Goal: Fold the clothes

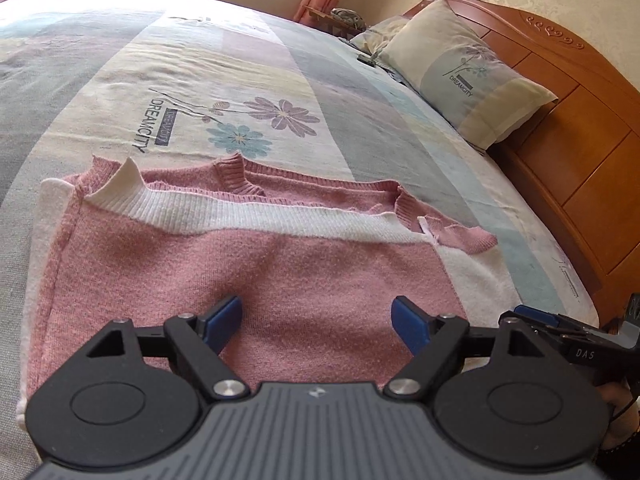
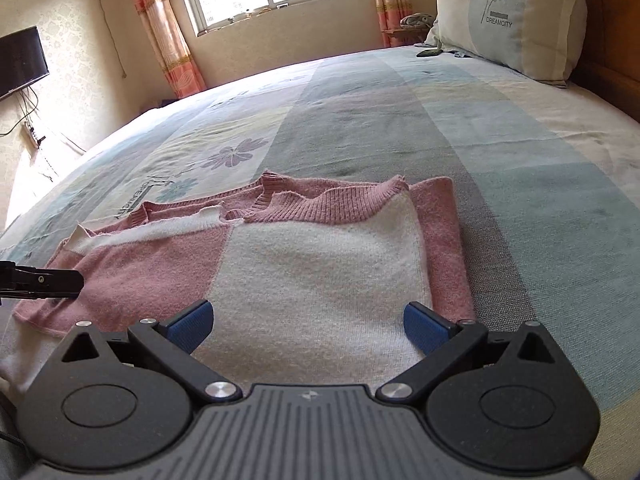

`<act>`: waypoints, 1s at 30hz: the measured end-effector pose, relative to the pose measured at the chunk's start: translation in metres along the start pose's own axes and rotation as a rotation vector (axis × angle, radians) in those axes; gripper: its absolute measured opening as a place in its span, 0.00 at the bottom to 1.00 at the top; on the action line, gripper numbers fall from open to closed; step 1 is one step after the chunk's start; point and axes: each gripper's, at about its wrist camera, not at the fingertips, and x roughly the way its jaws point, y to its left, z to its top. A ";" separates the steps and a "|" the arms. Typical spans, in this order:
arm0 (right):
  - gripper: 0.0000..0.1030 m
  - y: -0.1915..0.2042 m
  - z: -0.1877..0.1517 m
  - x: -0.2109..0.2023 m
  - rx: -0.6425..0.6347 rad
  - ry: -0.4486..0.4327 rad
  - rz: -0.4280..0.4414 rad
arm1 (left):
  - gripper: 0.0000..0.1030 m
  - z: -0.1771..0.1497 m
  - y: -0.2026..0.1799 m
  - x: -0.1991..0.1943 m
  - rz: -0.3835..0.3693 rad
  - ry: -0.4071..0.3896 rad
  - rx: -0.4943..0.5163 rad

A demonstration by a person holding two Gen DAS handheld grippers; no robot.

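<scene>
Now | sweater (image 1: 248,272) lies flat on bed (image 1: 360,128), long axis across both grippers, collar toward pillow (image 1: 464,76) side | left gripper (image 1: 318,322) wide open, empty, over sweater's pink half | right gripper (image 2: 308,326) wide open, empty, over white half, nearer pillow.

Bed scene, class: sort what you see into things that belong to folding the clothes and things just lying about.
Belongs to the job:
pink and white sweater
left gripper
right gripper

Just lying about:
pillow
dark phone-like object near the pillow
television
</scene>
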 end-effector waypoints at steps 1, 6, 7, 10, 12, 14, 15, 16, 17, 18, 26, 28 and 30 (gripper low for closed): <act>1.00 0.003 0.003 -0.002 0.003 -0.004 -0.002 | 0.82 0.004 -0.004 0.000 -0.006 -0.005 0.020; 1.00 0.024 0.021 0.004 -0.067 -0.041 0.006 | 0.86 0.019 -0.015 0.019 -0.063 0.008 0.074; 1.00 0.028 0.024 0.008 -0.084 -0.049 -0.001 | 0.86 0.020 -0.015 0.026 -0.058 0.017 0.077; 1.00 0.029 0.028 0.029 -0.092 -0.015 -0.030 | 0.86 0.021 -0.006 0.047 -0.017 0.017 0.066; 1.00 0.022 0.025 0.042 -0.063 0.020 -0.059 | 0.86 0.026 0.000 0.055 -0.015 -0.001 0.060; 1.00 0.017 0.024 0.047 -0.057 0.007 -0.068 | 0.86 0.035 0.001 0.062 0.013 0.004 0.068; 1.00 0.014 0.025 0.050 -0.054 0.002 -0.072 | 0.86 0.039 0.001 0.065 0.021 0.005 0.069; 1.00 0.012 0.028 0.053 -0.056 0.007 -0.077 | 0.86 0.043 0.001 0.067 0.025 0.003 0.065; 1.00 0.011 0.032 0.057 -0.057 0.012 -0.081 | 0.86 0.046 0.001 0.068 0.025 0.001 0.058; 1.00 0.011 0.036 0.059 -0.053 0.014 -0.086 | 0.86 0.047 0.000 0.065 0.023 -0.002 0.051; 1.00 0.023 0.044 0.034 -0.074 -0.020 -0.047 | 0.89 0.019 -0.009 0.025 0.046 0.000 0.054; 1.00 0.024 0.038 0.028 -0.100 -0.024 -0.060 | 0.90 0.007 0.000 0.023 0.084 0.022 0.028; 1.00 0.018 0.029 0.029 -0.091 0.001 -0.107 | 0.89 -0.001 0.008 0.019 0.100 0.021 -0.008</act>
